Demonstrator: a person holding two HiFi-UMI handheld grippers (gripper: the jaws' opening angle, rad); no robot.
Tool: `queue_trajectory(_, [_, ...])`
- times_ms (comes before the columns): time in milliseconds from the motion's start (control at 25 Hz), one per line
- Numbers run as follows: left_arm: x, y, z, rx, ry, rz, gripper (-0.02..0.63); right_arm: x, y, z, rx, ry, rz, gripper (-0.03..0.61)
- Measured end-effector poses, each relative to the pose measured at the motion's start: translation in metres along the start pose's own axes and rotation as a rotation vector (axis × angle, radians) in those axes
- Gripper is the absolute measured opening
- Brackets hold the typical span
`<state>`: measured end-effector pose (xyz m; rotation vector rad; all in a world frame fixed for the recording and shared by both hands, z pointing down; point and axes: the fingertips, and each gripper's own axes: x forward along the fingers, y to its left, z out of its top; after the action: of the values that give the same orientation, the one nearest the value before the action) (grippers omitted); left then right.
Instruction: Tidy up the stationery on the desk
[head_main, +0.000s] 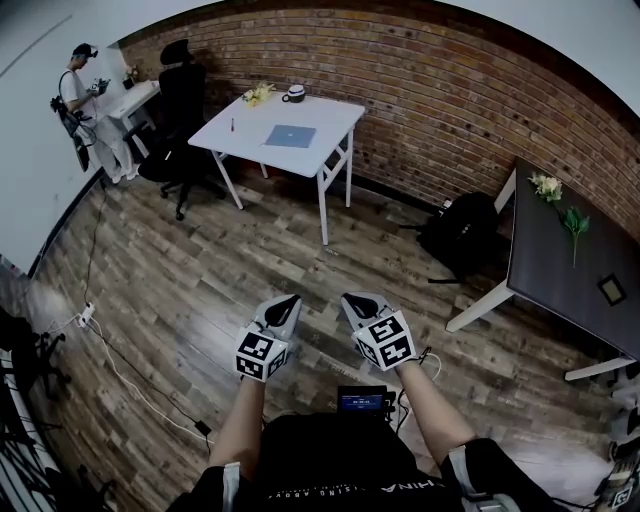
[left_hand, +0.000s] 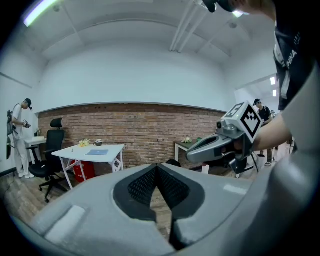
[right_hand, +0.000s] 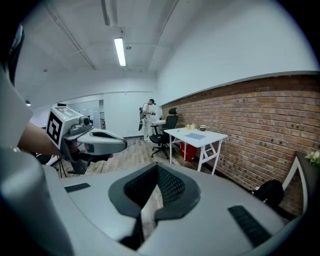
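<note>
The white desk (head_main: 330, 118) stands far off against the brick wall. On it lie a blue notebook (head_main: 291, 136) and a red pen (head_main: 233, 125), with yellow flowers (head_main: 258, 94) and a black-and-white cup (head_main: 294, 94) at the back. My left gripper (head_main: 287, 301) and right gripper (head_main: 356, 301) are held side by side over the wooden floor, both shut and empty, pointing toward the desk. In the left gripper view the shut left gripper (left_hand: 157, 167) frames the desk (left_hand: 115, 147). In the right gripper view the shut right gripper (right_hand: 157, 167) has the desk (right_hand: 210, 135) ahead.
A black office chair (head_main: 180, 105) stands left of the desk, and a person (head_main: 85, 100) works at another white table beyond it. A black backpack (head_main: 462, 232) lies beside a dark table (head_main: 560, 270) on the right. Cables and a power strip (head_main: 85, 315) trail along the left floor.
</note>
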<state>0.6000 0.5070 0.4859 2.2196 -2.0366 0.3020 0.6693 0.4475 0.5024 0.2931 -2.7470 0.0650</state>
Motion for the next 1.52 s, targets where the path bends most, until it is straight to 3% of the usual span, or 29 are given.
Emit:
queue_trajectory(240, [0.014, -0.003, -0.008, -0.01, 0.032, 0.013, -0.006, 0.004, -0.023, -0.01, 0.025, 0.007, 0.011, 0.009])
queue_trajectory(480, [0.03, 0.026, -0.014, -0.037, 0.019, 0.003, -0.006, 0.036, -0.034, -0.009, 0.041, 0.026, 0.016, 0.009])
queue_trajectory(920, [0.071, 0.132, -0.01, -0.082, 0.001, -0.051, -0.006, 0.133, -0.052, 0.039, 0.033, 0.075, -0.008, 0.009])
queue_trajectory(1520, [0.095, 0.276, -0.026, -0.109, 0.029, -0.063, -0.006, 0.265, -0.061, 0.089, 0.074, 0.101, -0.028, 0.009])
